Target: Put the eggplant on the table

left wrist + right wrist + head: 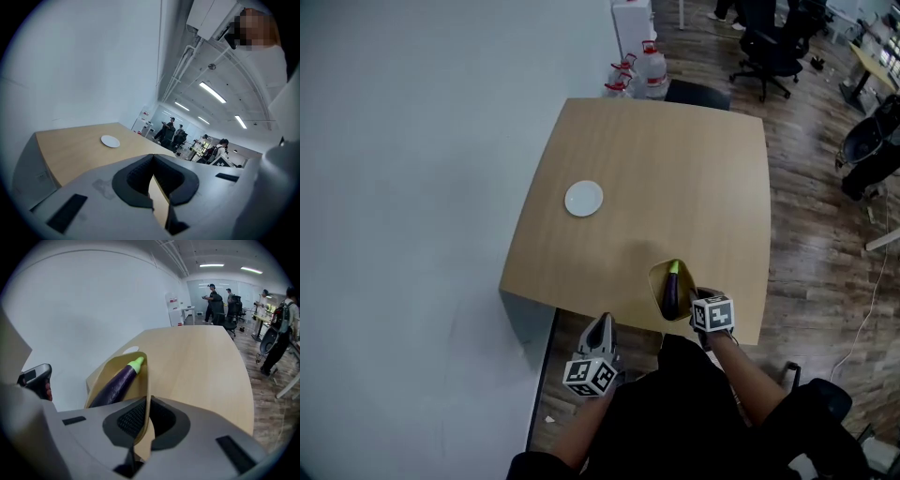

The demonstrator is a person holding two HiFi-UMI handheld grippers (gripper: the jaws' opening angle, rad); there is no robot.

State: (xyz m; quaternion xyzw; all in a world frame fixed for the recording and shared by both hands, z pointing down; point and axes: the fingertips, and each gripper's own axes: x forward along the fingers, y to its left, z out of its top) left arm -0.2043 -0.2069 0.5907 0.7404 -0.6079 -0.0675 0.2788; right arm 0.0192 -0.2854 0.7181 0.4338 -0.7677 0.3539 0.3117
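We see our right gripper (pixel 146 405) pinching the thin rim of a tan bowl (pixel 143 380), with its jaws pressed onto the wall. The eggplant (pixel 115 383) lies inside that bowl, green cap pointing away from us, at the near edge of the wooden table (pixel 675 178). Our left gripper (pixel 602 326) sits just off that edge, its jaws pressed together on nothing. A white plate (pixel 583 198) rests farther up the table.

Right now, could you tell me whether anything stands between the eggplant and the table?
Only the tan dish holding the eggplant, pinched at its rim by the right hand-held gripper. The white plate sits well aside on the table.
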